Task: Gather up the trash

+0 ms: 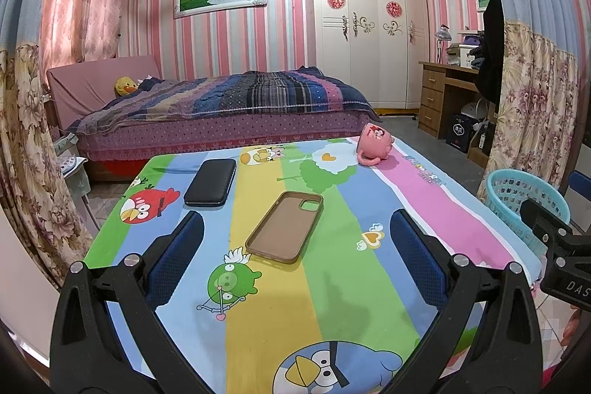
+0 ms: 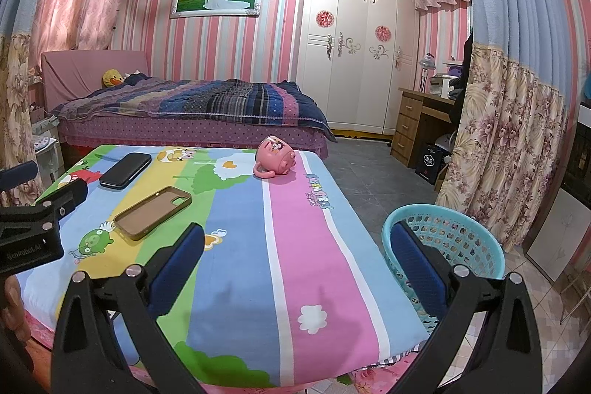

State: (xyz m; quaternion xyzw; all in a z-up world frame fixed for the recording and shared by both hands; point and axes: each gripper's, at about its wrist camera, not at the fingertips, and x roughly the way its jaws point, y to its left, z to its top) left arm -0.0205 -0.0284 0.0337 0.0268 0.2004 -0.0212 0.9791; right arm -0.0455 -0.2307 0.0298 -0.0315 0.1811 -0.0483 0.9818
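We hold the left claw and right claw spread apart and empty over the desk. The pink cup lies tipped at center frame; the basket sits lower right.

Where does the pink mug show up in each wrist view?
Left wrist view: pink mug lies tipped on its side at the table's far right corner, upper right of centre.
Right wrist view: pink mug lies at the far edge, near centre.
Shared landmark: the brown phone case, nearer than the mug and to its left.
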